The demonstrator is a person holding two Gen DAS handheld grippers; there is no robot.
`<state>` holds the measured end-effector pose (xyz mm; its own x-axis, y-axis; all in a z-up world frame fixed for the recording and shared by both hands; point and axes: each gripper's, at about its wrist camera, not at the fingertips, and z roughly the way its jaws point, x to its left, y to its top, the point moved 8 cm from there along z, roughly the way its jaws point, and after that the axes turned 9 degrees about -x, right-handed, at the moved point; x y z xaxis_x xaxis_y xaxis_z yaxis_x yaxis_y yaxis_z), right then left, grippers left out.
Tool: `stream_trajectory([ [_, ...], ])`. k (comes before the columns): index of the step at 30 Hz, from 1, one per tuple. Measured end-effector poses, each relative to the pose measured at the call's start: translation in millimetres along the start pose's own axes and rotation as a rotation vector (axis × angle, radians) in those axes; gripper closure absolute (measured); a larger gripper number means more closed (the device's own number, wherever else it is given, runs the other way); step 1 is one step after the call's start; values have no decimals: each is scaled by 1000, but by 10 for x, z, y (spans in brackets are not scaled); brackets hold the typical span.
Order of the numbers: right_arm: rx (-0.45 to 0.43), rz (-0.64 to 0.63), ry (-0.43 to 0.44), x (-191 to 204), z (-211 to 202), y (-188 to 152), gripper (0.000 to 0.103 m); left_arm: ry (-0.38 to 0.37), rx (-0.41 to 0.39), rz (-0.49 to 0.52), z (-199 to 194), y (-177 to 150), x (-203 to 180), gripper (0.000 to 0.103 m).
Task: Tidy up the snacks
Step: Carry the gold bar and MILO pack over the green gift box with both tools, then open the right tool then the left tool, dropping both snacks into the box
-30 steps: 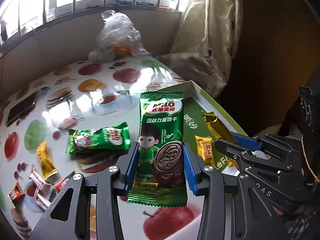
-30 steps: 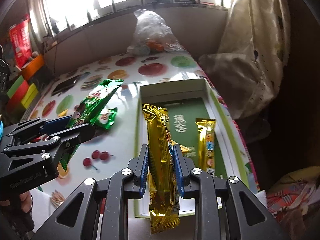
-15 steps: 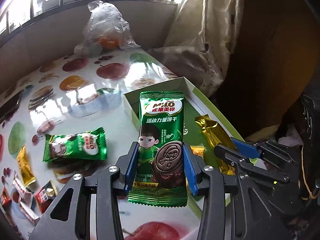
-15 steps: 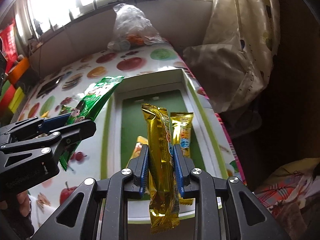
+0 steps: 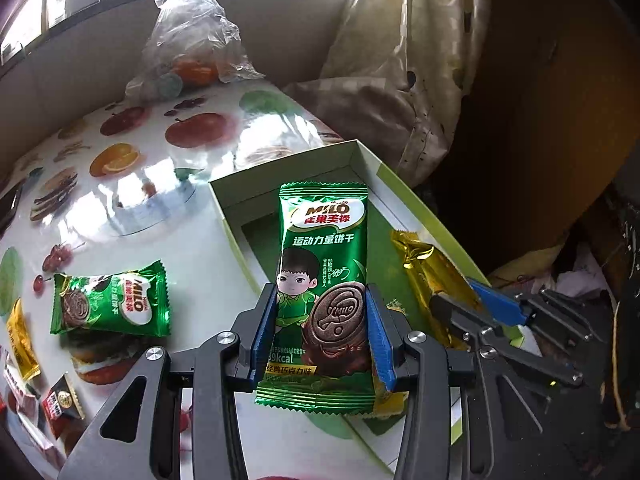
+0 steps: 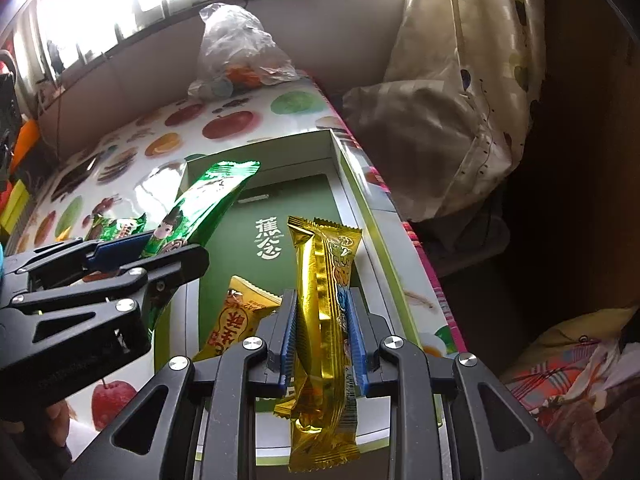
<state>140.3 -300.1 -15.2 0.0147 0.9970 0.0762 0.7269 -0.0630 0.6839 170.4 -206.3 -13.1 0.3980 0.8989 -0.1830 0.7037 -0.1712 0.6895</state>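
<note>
My left gripper [image 5: 322, 330] is shut on a green Milo biscuit pack [image 5: 324, 280] and holds it above the near left part of the open green box [image 5: 420, 204]. My right gripper [image 6: 323, 334] is shut on a gold snack bar [image 6: 324, 320] and holds it above the box [image 6: 360, 200]. In the right wrist view the left gripper and its Milo pack [image 6: 200, 204] hang over the box's left side. A yellow snack packet [image 6: 240, 320] lies inside the box. The gold bar also shows in the left wrist view [image 5: 432, 276].
A second Milo pack [image 5: 110, 306] lies on the fruit-print tablecloth [image 5: 140, 200] left of the box. Small gold and red sweets [image 5: 24, 344] lie at the left edge. A clear plastic bag [image 5: 188, 40] stands at the back. A curtain [image 5: 400, 60] hangs past the table's right edge.
Both grippers have moved right with their snacks, from over the tablecloth to above the box. The second Milo pack on the table has slid left in the left wrist view.
</note>
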Motion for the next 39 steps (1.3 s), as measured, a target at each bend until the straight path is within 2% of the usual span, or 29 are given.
stream_trajectory([
  [22, -1, 5, 15, 11, 68, -24, 79, 6, 21, 1, 181, 32, -78, 59],
  [34, -8, 14, -3, -19, 46, -33, 65, -6, 22, -2, 188, 16, -77, 58],
  [39, -12, 20, -8, -24, 18, -31, 56, -12, 17, 3, 149, 16, -87, 54],
])
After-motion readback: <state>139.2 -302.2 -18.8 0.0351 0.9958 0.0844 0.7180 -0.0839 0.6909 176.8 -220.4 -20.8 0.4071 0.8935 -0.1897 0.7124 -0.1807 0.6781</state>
